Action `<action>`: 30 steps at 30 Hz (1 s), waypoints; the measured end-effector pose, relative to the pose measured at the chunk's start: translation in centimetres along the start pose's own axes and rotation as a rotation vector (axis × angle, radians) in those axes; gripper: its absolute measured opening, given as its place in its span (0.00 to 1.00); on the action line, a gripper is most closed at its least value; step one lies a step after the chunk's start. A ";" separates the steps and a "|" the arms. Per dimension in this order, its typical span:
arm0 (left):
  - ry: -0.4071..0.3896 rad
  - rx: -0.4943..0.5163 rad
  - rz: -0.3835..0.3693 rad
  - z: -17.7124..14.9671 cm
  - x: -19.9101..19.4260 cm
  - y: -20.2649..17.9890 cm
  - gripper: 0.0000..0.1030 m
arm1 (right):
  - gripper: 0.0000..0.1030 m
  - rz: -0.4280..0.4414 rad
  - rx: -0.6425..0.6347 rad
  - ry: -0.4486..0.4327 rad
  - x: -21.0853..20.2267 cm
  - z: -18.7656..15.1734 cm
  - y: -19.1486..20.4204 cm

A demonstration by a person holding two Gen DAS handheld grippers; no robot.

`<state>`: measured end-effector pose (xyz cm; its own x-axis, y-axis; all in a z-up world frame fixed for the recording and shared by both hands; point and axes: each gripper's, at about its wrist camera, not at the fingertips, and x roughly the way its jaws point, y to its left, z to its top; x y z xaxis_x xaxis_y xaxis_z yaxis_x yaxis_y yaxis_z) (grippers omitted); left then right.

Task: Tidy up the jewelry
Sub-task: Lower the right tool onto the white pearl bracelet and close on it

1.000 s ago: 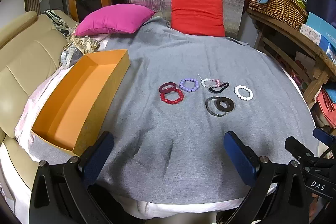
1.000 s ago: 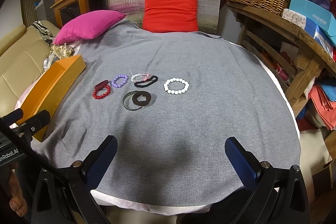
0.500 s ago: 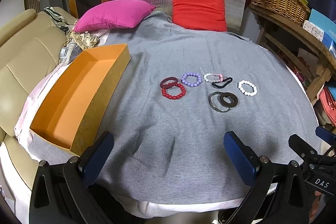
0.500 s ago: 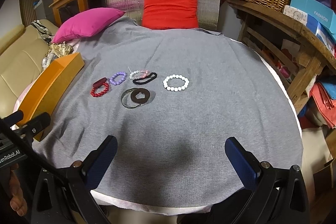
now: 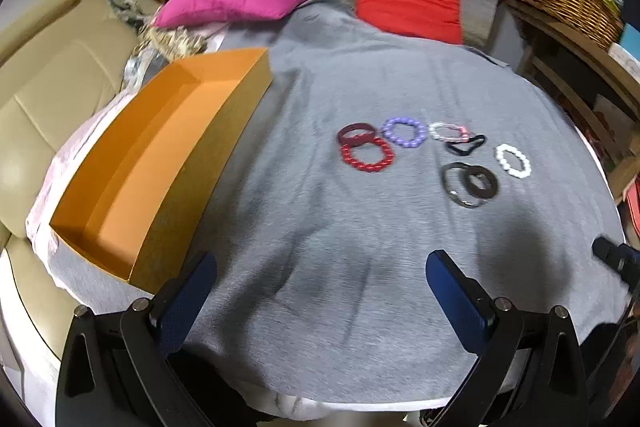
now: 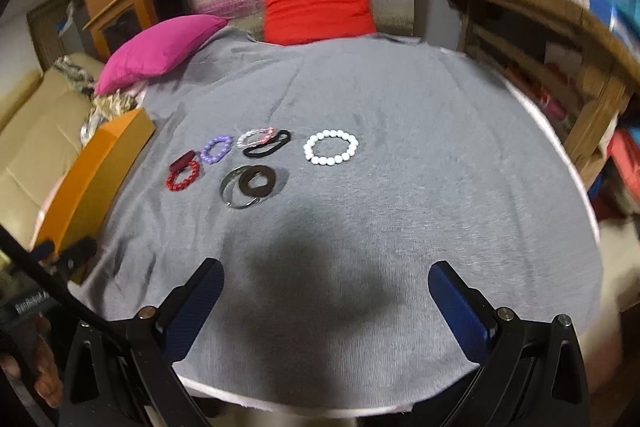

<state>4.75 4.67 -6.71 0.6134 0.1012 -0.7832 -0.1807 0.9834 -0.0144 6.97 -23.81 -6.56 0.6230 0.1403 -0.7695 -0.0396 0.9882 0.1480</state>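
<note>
Nothing grasped yet: both jaws wide, empty; next reach white bead bracelet [image 6: 330, 147], then open orange cardboard box [image 5: 160, 163].

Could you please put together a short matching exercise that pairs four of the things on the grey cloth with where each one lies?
Things
1. white bead bracelet
2. red bead bracelet
3. orange box
4. brown ring

Places
A. at the left edge of the cloth, beside the sofa
B. lying over the dark metal bangle
C. alone, to the right of the other jewelry
D. leftmost of the bracelets, nearest the box, overlapping a dark red band

Pairs: 1-C, 2-D, 3-A, 4-B
</note>
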 end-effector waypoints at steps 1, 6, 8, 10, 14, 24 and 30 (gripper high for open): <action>0.006 -0.008 0.004 0.0 0.3 0.3 1.00 | 1.00 0.017 0.026 0.011 0.8 0.7 -0.7; 0.023 -0.030 0.015 0.3 1.7 1.4 1.00 | 0.83 0.019 0.092 0.079 5.8 5.1 -3.1; 0.030 -0.036 0.017 0.4 2.2 1.7 1.00 | 0.77 0.011 0.101 0.115 8.3 6.9 -3.5; 0.031 -0.034 0.018 0.5 2.5 1.9 1.00 | 0.73 0.002 0.119 0.150 10.5 8.4 -3.9; 0.036 -0.030 0.023 0.9 3.3 2.2 1.00 | 0.59 -0.012 0.119 0.200 14.1 10.4 -4.1; 0.067 -0.014 -0.013 4.2 6.9 1.5 1.00 | 0.25 -0.063 0.089 0.253 18.7 12.4 -3.5; 0.099 0.009 -0.013 7.7 10.3 0.4 1.00 | 0.10 -0.077 0.057 0.241 18.6 12.1 -3.6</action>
<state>16.93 7.23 -10.05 0.5369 0.0737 -0.8404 -0.1658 0.9860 -0.0194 28.17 -25.55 -13.89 0.4181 0.0827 -0.9046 0.0491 0.9923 0.1134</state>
